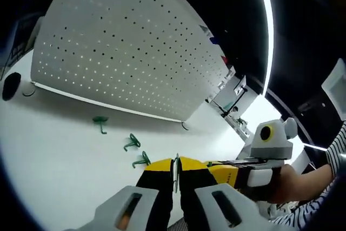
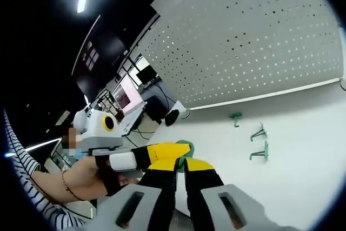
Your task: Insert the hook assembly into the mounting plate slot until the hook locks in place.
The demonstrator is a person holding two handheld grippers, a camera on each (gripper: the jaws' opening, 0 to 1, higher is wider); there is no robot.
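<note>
My left gripper (image 1: 176, 172) is shut on a thin green hook (image 1: 175, 174), seen edge-on between its yellow tips. The right gripper (image 1: 223, 173) comes in from the right in a hand and meets those tips. In the right gripper view, the hook (image 2: 186, 144) shows as a green curve just past my right gripper (image 2: 180, 164). Its jaws stand close together, and I cannot tell whether they grip. The left gripper (image 2: 172, 151) reaches the same spot from the left. The white perforated mounting plate (image 1: 124, 41) (image 2: 259, 41) stands upright on the table behind.
Three loose green hooks (image 1: 100, 123) (image 1: 131, 143) (image 1: 142, 160) lie on the white table (image 1: 54, 155) in front of the plate, and also show as hooks (image 2: 235, 117) (image 2: 259, 132) (image 2: 260, 152). A dark round object (image 1: 11, 85) sits at the far left. Desks and monitors (image 2: 127, 98) stand beyond.
</note>
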